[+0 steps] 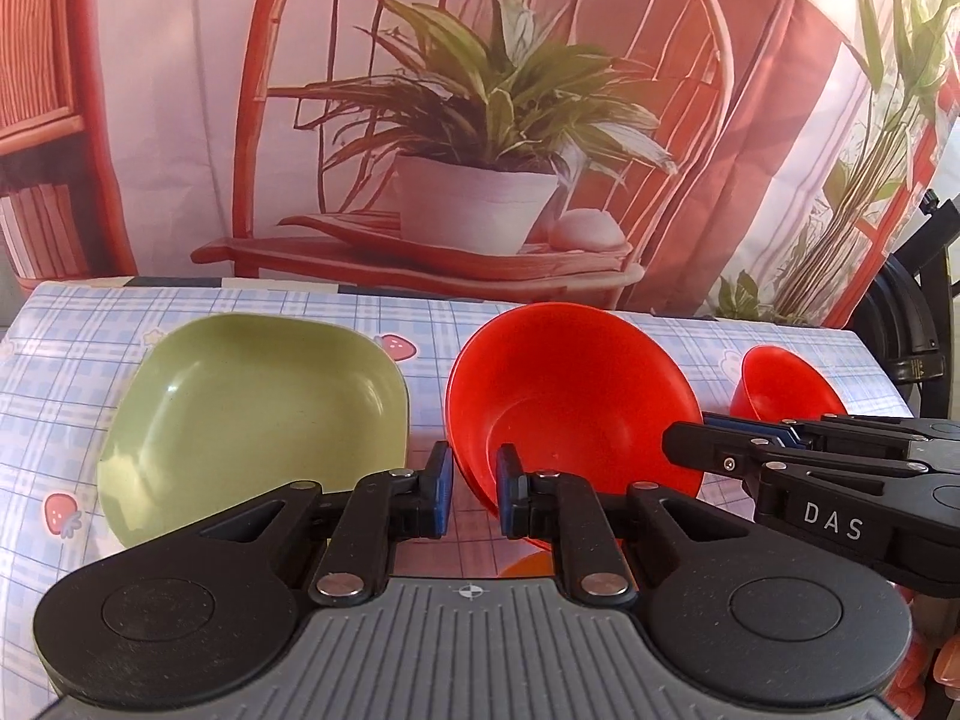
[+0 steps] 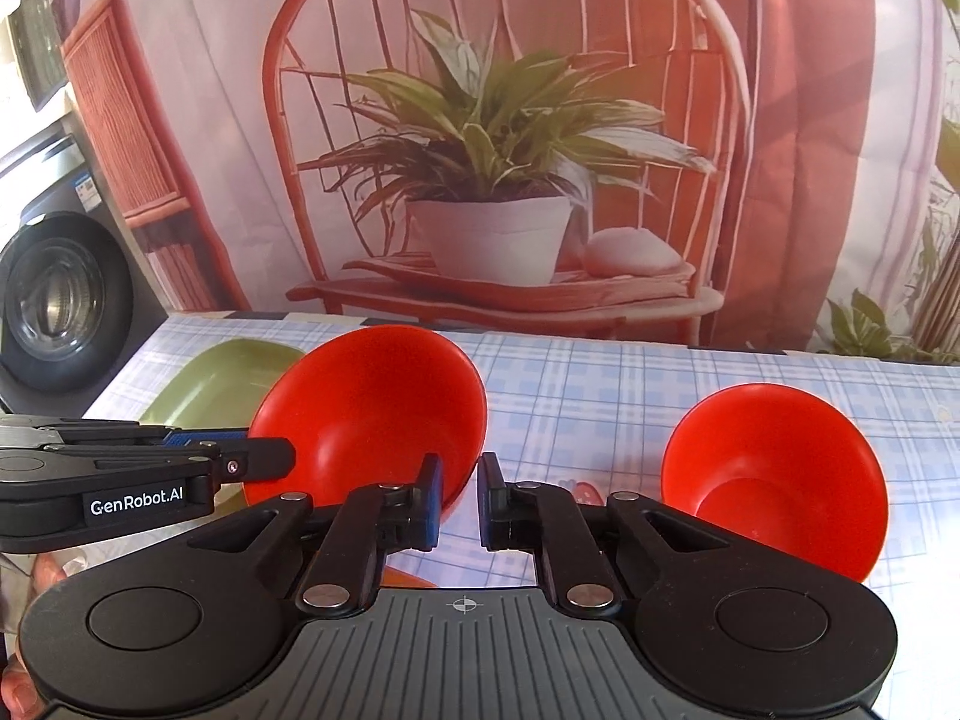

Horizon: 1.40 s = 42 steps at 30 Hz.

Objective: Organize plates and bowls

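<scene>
A large red bowl (image 1: 570,396) is tilted up off the table, held at its rim from both sides. My left gripper (image 1: 474,492) is closed on its near left rim. My right gripper (image 2: 459,501) grips its right rim; it enters the left wrist view from the right (image 1: 714,450). The same bowl shows in the right wrist view (image 2: 372,408), with the left gripper (image 2: 264,456) on its left rim. A green square plate (image 1: 252,414) lies flat to the left. A smaller red bowl (image 2: 774,474) stands to the right, also seen in the left wrist view (image 1: 780,384).
The table carries a blue checked cloth with strawberry prints (image 1: 72,360). An orange object (image 1: 528,567) peeks out below the large bowl. A printed backdrop of a chair and potted plant (image 1: 480,120) hangs behind the table. A washing machine (image 2: 54,300) stands at far left.
</scene>
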Available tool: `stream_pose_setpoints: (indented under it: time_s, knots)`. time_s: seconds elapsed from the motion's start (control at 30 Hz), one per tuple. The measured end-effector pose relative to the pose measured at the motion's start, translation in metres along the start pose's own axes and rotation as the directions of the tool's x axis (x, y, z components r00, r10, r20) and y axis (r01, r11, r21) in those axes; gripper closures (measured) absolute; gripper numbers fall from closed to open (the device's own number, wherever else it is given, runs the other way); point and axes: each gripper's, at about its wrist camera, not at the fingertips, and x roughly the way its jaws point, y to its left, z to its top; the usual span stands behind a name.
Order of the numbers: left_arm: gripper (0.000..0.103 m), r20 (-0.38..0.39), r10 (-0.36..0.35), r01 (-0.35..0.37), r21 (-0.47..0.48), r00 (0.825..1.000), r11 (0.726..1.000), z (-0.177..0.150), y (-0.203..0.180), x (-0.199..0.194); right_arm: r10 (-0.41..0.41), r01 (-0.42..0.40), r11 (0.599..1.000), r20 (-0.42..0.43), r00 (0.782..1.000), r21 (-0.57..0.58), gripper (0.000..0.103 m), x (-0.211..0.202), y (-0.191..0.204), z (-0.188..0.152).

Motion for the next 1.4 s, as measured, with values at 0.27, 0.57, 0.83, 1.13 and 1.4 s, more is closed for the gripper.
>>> stream_pose_setpoints:
  time_s: [0.27,0.57,0.83,1.13,1.4]
  knots:
    - [0.087,0.05,-0.017,0.015,0.048,0.999,0.999,-0.001,-0.022,-0.049,-0.006,0.002,0.999,0.066,0.998,0.048,0.092,-0.056,-0.002,-0.008]
    - [0.086,0.038,-0.086,0.081,0.107,0.996,0.991,-0.036,-0.061,-0.092,-0.067,0.058,0.993,0.081,0.994,0.101,0.092,-0.122,-0.011,-0.048]
    - [0.086,-0.02,-0.164,0.165,0.11,0.986,0.98,-0.063,-0.08,-0.102,-0.118,0.111,0.986,0.053,0.992,0.129,0.092,-0.159,-0.025,-0.09]
    - [0.086,-0.086,-0.205,0.215,0.129,0.975,0.968,-0.089,-0.096,-0.098,-0.148,0.144,0.978,0.018,0.989,0.154,0.09,-0.175,-0.033,-0.119]
    - [0.085,-0.12,-0.216,0.233,0.152,0.969,0.961,-0.106,-0.102,-0.094,-0.154,0.152,0.972,-0.005,0.988,0.178,0.088,-0.176,-0.04,-0.137]
